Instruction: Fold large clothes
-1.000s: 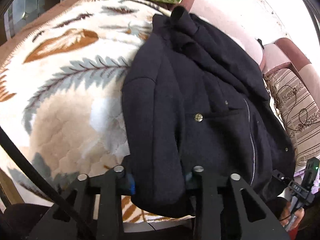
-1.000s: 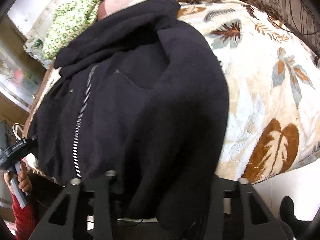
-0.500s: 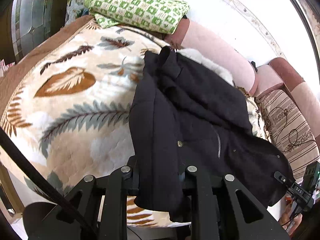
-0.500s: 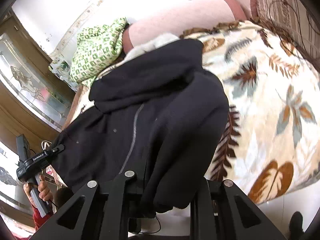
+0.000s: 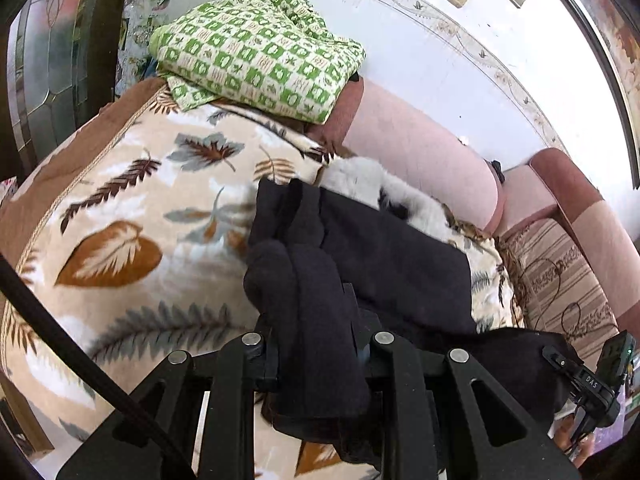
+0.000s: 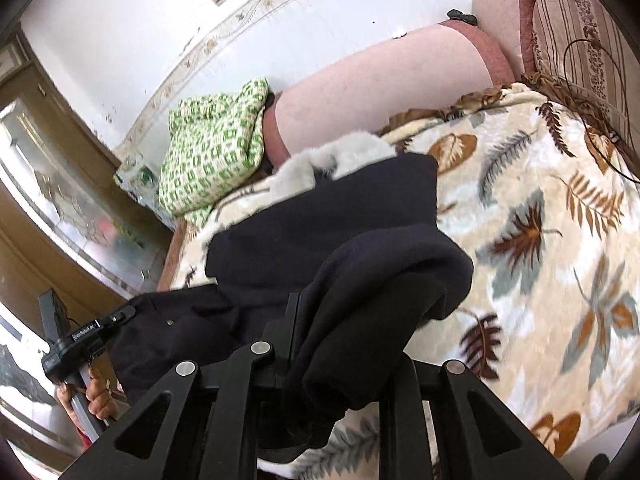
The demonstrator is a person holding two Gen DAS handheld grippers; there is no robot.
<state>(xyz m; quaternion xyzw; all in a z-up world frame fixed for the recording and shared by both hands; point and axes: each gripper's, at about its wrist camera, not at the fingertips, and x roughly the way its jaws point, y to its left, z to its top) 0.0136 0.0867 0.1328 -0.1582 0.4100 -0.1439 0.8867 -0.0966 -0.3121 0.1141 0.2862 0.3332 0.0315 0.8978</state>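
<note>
A black coat (image 5: 384, 256) with a grey-white fur collar (image 5: 372, 184) lies on a leaf-patterned blanket (image 5: 132, 208). My left gripper (image 5: 316, 356) is shut on one bottom corner of the coat, and bunched cloth spills over the jaws. My right gripper (image 6: 340, 344) is shut on the other bottom corner of the coat (image 6: 320, 232). Both corners are lifted above the blanket and the hem hangs between them. The fingertips are hidden under cloth. The fur collar (image 6: 332, 156) lies at the far end.
A folded green-checked cloth (image 5: 256, 52) lies at the head of the bed against a pink bolster (image 5: 416, 148). A striped cushion (image 5: 560, 280) is on the right. A glass-panelled wooden cabinet (image 6: 60, 200) stands beside the bed.
Both grippers have lifted the coat's bottom edge up and carried it toward the collar. The coat's front, zipper and buttons have folded out of sight.
</note>
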